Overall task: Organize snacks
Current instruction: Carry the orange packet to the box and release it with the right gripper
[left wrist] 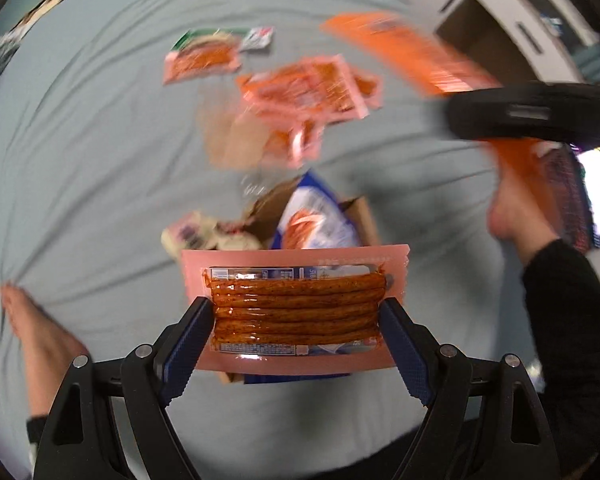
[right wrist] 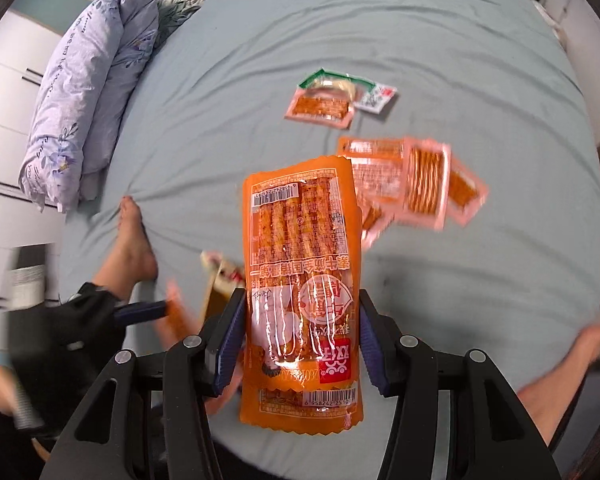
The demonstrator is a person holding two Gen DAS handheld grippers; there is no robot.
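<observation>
Orange snack pack [right wrist: 300, 292]: barcode near the far end numbered 6958242251091, seen upside down; a second barcode near the near end, digits apparently the same but partly cut off; red square logo with two white Chinese characters; a line of orange Chinese characters across the middle. Pink snack pack [left wrist: 296, 312]: small print, too blurred to read.
</observation>
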